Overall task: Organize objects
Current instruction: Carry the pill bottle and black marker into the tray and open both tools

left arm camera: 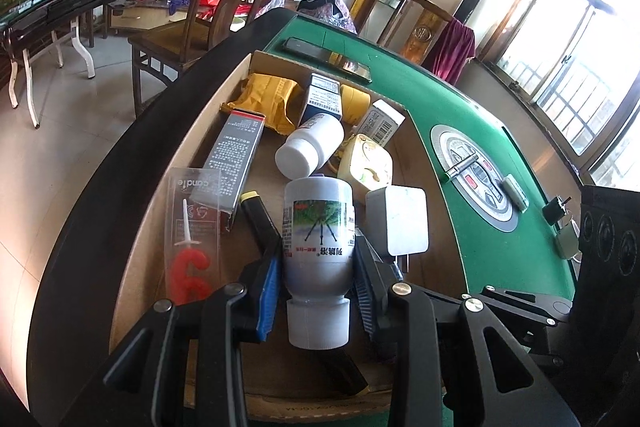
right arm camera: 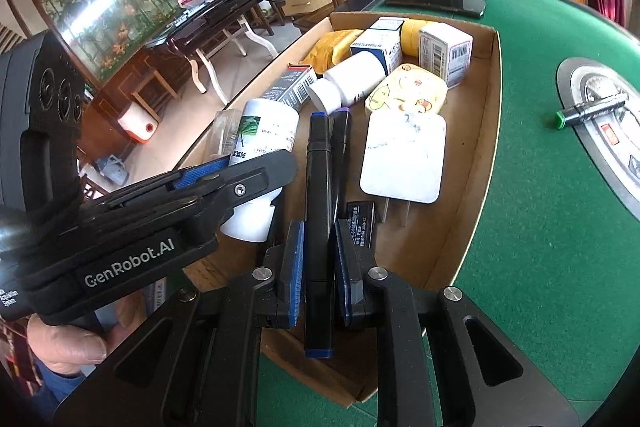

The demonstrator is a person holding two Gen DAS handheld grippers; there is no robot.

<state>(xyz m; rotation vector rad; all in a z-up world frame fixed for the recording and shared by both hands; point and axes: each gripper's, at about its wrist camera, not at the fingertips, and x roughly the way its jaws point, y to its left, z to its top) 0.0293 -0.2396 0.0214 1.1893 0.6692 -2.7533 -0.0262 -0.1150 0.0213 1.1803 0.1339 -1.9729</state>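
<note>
Both tongs are pointed steeply down into a shallow cardboard tray (right arm camera: 486, 131) that is set on the green felt bench (right arm camera: 560, 227).

The left tongs (left arm camera: 318, 287) are closed partway on a white plastic bottle (left arm camera: 318, 247), which is held cap-end toward the camera; the ribbed blue pads (left arm camera: 268, 291) are pressed against its smooth cylindrical sides, and a printed label with a green picture is wrapped round it. In the right wrist view a hand (right arm camera: 68, 347) is seen gripping the black handle of the left tongs.

The right tongs (right arm camera: 318, 275) are closed almost fully on a slim black marker (right arm camera: 318, 207) with blue end caps, which is clamped near its middle and held lengthwise over the tray.

Just beyond, a white, flat, rounded-square wall charger (right arm camera: 404, 157) is seen lying with its two metal prongs toward the camera. Beside it a second dark marker (right arm camera: 340, 147) is laid. To the left, a red number candle (left arm camera: 190, 279) in clear packaging is propped against the tray wall.

Farther in, a second white bottle (right arm camera: 348, 83) is tipped on its side, next to a pale yellow rounded case (right arm camera: 408, 95), several printed cardboard boxes (right arm camera: 446, 55) and a crumpled yellow packet (left arm camera: 268, 95).

Beyond the tray a glossy black phone (right arm camera: 436, 3) is laid flat on the felt.
</note>
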